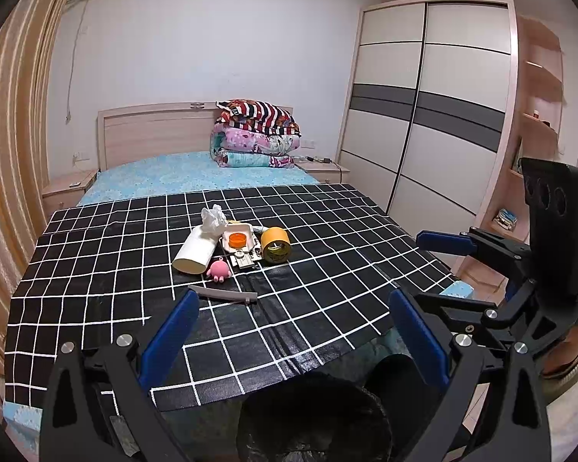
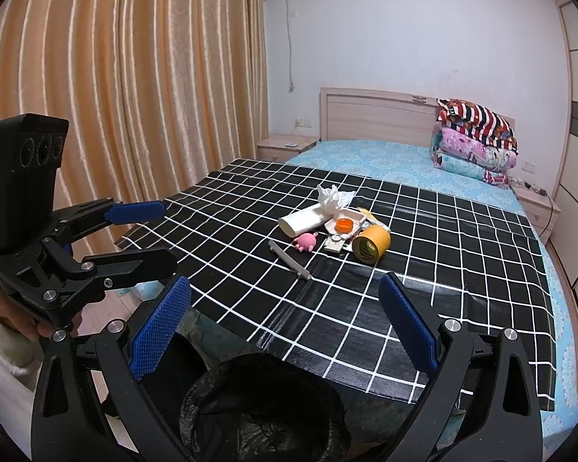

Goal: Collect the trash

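A pile of trash lies on the black checked cloth (image 1: 327,231): a crumpled white tissue (image 1: 213,218), a white paper tube (image 1: 195,251), a white tray holding an orange cap (image 1: 238,239), a yellow tape roll (image 1: 275,245), a pink toy (image 1: 219,271) and a grey strip (image 1: 223,293). The pile also shows in the right wrist view, with the tape roll (image 2: 370,245) and grey strip (image 2: 289,260). My left gripper (image 1: 294,331) is open and empty, short of the strip. My right gripper (image 2: 285,323) is open and empty. A black-lined bin (image 2: 262,408) sits below both.
The cloth covers the foot of a blue bed (image 1: 196,171) with folded quilts (image 1: 256,134) at the headboard. A wardrobe (image 1: 424,104) stands at the right, curtains (image 2: 115,77) at the left. The other gripper shows at each view's side (image 1: 481,246).
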The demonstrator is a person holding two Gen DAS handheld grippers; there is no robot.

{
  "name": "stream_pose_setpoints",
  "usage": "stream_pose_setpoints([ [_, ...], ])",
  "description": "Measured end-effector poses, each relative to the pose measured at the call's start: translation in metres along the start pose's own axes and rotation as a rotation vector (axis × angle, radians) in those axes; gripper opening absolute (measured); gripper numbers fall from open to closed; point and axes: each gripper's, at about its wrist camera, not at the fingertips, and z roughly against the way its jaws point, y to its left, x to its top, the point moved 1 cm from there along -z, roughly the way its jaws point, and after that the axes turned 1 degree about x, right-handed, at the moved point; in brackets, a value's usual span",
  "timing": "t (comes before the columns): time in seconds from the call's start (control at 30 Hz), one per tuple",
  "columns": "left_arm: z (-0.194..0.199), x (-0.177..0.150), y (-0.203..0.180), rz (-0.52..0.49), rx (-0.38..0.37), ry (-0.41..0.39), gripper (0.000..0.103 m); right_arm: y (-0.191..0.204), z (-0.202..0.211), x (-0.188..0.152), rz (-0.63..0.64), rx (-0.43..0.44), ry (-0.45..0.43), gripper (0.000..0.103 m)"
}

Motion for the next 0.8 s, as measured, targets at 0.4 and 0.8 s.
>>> stream_pose_setpoints([
  [0.4, 0.0015, 0.0001, -0.0012, 0.001, 0.000, 0.001, 0.095, -0.0002, -0.0003, -0.0002, 0.000, 0.000, -0.001, 0.099],
  [0.8, 0.0023, 0.0004, 0.0001, -0.003, 0.006, 0.001, 0.095, -0.0024, 0.0016, 0.0014, -0.002, -0.004, 0.001, 0.099],
])
